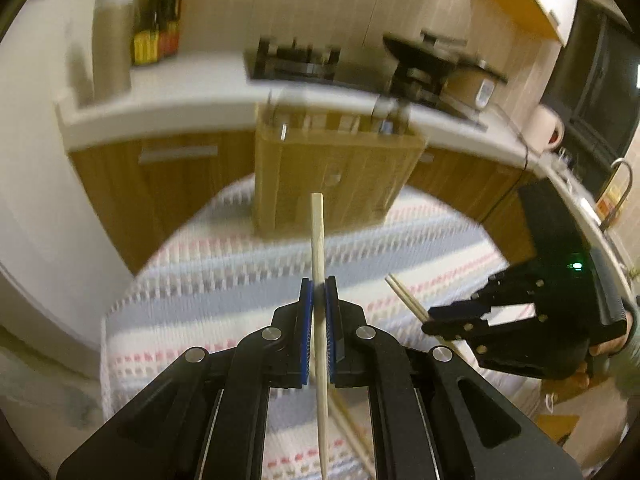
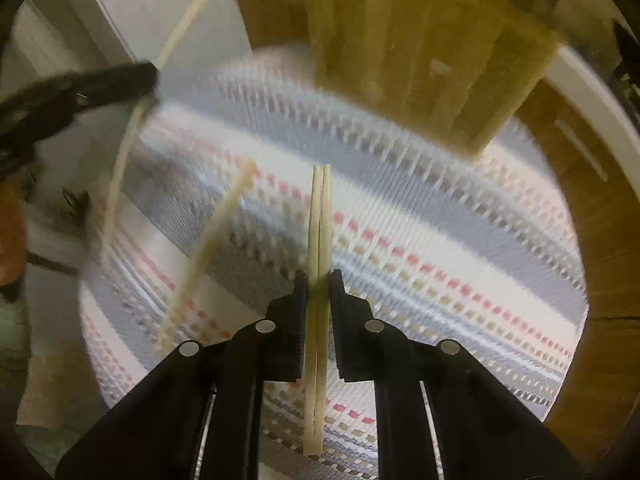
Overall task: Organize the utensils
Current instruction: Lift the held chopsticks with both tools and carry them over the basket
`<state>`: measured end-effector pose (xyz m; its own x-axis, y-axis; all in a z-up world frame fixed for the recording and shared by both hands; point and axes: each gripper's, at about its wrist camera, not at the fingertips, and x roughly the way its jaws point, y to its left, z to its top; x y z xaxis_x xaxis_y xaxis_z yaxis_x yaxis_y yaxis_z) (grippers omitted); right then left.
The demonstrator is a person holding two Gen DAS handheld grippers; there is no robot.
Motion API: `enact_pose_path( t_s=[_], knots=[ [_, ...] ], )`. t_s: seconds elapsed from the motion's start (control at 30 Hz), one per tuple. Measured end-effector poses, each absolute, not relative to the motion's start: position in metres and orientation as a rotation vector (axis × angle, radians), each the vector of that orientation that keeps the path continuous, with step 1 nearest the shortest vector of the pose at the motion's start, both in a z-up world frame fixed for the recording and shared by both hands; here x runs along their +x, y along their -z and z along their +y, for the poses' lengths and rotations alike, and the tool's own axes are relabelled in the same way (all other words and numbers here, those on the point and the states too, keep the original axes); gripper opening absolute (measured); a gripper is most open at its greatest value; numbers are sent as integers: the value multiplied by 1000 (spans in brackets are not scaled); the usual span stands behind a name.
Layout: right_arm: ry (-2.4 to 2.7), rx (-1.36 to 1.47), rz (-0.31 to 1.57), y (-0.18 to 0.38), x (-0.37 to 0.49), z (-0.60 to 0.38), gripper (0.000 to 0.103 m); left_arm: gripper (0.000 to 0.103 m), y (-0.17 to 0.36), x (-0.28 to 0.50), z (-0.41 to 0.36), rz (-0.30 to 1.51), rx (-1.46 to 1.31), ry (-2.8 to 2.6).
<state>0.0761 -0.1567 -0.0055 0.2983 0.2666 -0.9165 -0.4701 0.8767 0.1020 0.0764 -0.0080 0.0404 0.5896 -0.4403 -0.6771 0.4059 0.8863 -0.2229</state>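
Note:
My left gripper (image 1: 319, 286) is shut on a single pale wooden chopstick (image 1: 317, 232) that points toward the wooden utensil holder (image 1: 332, 172) standing on the striped cloth. My right gripper (image 2: 319, 280) is shut on a pair of chopsticks (image 2: 321, 216), held above the cloth. In the left wrist view the right gripper (image 1: 456, 320) is low on the right with its chopsticks (image 1: 404, 294) sticking out. In the right wrist view the left gripper (image 2: 148, 76) and its chopstick (image 2: 124, 152) are at the left, blurred. Another chopstick (image 2: 216, 236) lies on the cloth. The holder (image 2: 428, 48) is at the top.
The striped cloth (image 1: 224, 264) covers a round table. Behind it runs a white counter (image 1: 192, 96) with a gas stove (image 1: 296, 62), a black pan (image 1: 420, 52), sauce bottles (image 1: 158, 20) and a mug (image 1: 550, 128). Several utensils (image 1: 388, 120) stand in the holder.

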Motion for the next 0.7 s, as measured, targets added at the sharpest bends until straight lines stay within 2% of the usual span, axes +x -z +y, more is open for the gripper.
enact_pose_path(
  t_s=[0.43, 0.7],
  knots=[
    [-442, 19, 602, -142, 91, -226, 10, 4, -155, 109, -55, 420, -82, 533],
    [-329, 161, 404, -185, 137, -262, 10, 4, -172, 152, -82, 273, -92, 487]
  ],
)
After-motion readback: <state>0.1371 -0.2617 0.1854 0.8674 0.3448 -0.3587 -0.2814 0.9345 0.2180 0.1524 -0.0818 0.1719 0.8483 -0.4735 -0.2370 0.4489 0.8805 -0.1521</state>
